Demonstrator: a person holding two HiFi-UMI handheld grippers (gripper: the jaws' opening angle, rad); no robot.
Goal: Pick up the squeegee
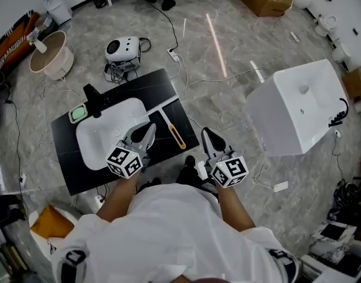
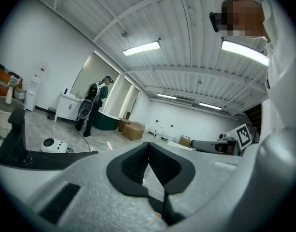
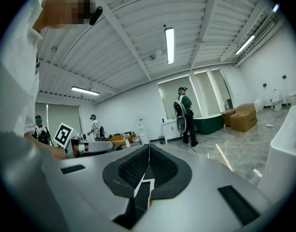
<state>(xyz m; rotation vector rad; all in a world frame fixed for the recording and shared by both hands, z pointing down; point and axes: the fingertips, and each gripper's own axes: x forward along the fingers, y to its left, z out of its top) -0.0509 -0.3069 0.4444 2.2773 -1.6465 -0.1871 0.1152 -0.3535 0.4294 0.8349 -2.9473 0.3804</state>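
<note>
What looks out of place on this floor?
The white basin at right looks tipped at an angle on the bare floor, and loose cables trail across the tiles past the black counter. Nothing looks spilled.

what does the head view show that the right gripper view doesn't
Only the head view shows the squeegee, lying on the black counter beside the white sink with its black faucet. Only the right gripper view shows the ceiling lights and a person with a backpack standing by a green tub. Both show the right gripper, with its jaws shut on nothing, and the large white fixture on the floor to its right.
</note>
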